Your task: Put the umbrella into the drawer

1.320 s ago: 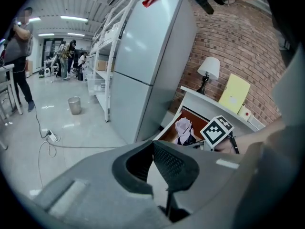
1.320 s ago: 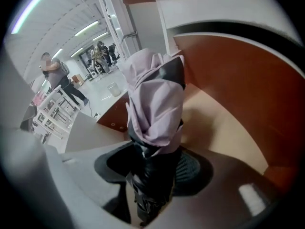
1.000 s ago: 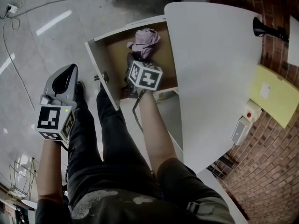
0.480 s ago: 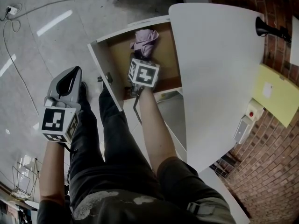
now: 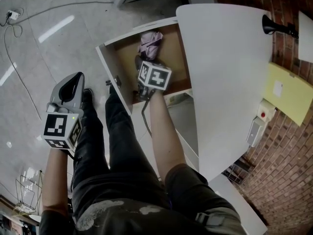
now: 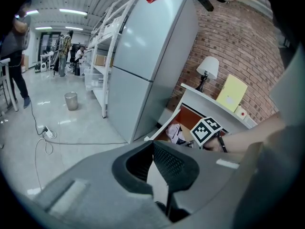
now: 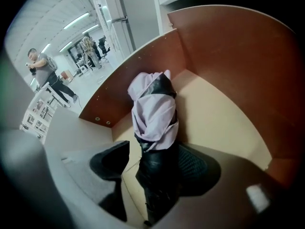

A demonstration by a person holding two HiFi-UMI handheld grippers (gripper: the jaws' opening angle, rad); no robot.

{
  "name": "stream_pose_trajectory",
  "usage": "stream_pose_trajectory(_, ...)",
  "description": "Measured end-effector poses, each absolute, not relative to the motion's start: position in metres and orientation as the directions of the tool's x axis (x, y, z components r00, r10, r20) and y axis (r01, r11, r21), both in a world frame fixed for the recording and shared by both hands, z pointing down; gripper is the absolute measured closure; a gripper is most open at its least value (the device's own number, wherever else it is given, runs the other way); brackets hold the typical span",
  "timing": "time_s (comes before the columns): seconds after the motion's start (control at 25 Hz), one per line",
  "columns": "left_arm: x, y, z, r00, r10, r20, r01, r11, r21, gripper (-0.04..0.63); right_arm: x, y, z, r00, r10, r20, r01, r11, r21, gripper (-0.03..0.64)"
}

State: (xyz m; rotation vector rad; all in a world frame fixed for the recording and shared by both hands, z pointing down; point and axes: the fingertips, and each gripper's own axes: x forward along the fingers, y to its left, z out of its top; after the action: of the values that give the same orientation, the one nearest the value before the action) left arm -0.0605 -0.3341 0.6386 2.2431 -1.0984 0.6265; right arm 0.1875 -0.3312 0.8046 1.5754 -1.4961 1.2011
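The left gripper (image 5: 74, 78) hangs over the open floor (image 5: 44, 58), well left of the drawer (image 5: 108, 62). Its jaws are closed tip to tip on nothing. A cable (image 6: 81, 143) runs across the floor beyond it. Against a second ago it sits in much the same spot.

The drawer stands pulled out from under the bench (image 5: 230, 72), with its white front panel at the left. The person's legs (image 5: 122, 146) stand close against that front.

The umbrella (image 5: 150, 42), folded with lilac cloth over a dark lower part, lies on the drawer's bottom near its far wall. It is just left of the bench's edge, where it lay a second ago. In the right gripper view, bare drawer bottom lies right of the umbrella (image 7: 155, 113) as far as the brown side wall. A narrower strip runs on its left.

The right gripper (image 5: 144, 62) reaches down into the drawer, as before, at the umbrella's near, dark end. Its jaws have just been opening and now stand wide. The dark end lies between them, with a clear gap to the left pad. The right pad is close beside it, and I cannot tell if they touch.

The bench top overhangs the drawer's right part and closes off the room above it. A black lamp (image 5: 274, 27) stands at the bench's far right corner. A yellow board (image 5: 288, 94) and the brick wall (image 5: 288, 170) lie beyond.
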Motion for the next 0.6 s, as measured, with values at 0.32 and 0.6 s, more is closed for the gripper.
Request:
stream_pose_trajectory(0.32, -0.075, -0.332, 0.611, 0.581, -0.555, 0.595, -0.798, -0.532, 0.283, 0.584, 0.187, -0.323, 0.769, 0.009, -0.432, 0.902, -0.977, -0.195, -0.084, 0.301)
stream_pose_trajectory(0.6, -0.087, -0.325, 0.571, 0.614, -0.559, 0.558, -0.769, -0.583, 0.262, 0.584, 0.172, -0.316, 0.709, 0.018, -0.509, 0.860, -0.969, -0.222, -0.110, 0.279)
